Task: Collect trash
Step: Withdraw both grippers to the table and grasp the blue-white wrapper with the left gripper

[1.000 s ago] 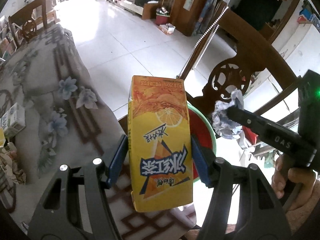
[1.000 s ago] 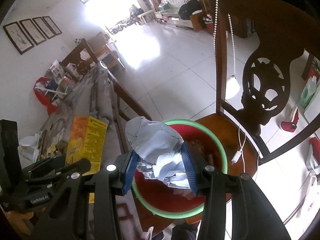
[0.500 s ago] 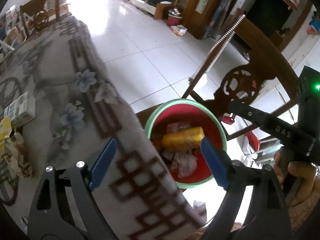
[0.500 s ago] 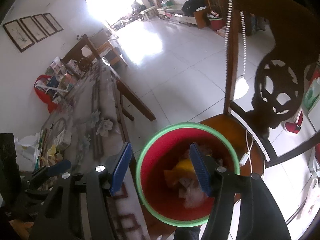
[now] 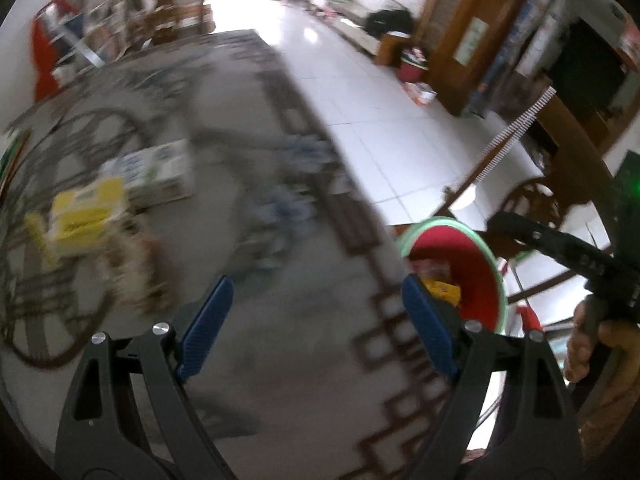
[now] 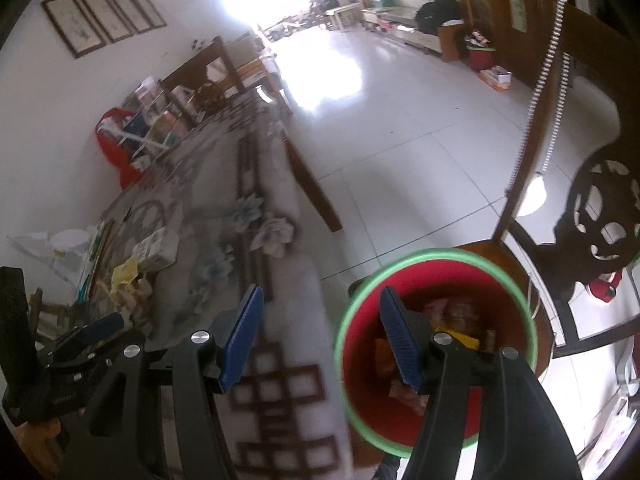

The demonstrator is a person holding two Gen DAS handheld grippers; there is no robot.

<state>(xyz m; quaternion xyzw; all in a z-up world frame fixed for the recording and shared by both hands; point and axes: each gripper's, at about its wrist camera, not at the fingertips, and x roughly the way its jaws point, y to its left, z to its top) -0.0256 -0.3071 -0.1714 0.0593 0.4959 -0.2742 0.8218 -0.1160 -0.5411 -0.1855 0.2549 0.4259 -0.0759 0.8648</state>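
- The left gripper (image 5: 316,324) has its fingers wide apart with nothing between them; its jaws have just been opening. It hangs over the table (image 5: 304,392), likely because its load is dropped and more rubbish waits there.
- The right gripper (image 6: 320,336) is also empty, fingers partly spread after just opening, straddling the table edge and the bin's rim.
- The red bin (image 6: 440,416) with the green rim stands on a wooden chair (image 6: 516,256) just beside the table, at 3 o'clock of the left gripper, placed handy for dropping.
- A yellow carton (image 6: 460,338) and crumpled scraps lie inside it.
- Remaining trash, a yellow wrapper (image 5: 86,212) and a white box (image 5: 154,170), lies at 10 o'clock on the table, blurred.
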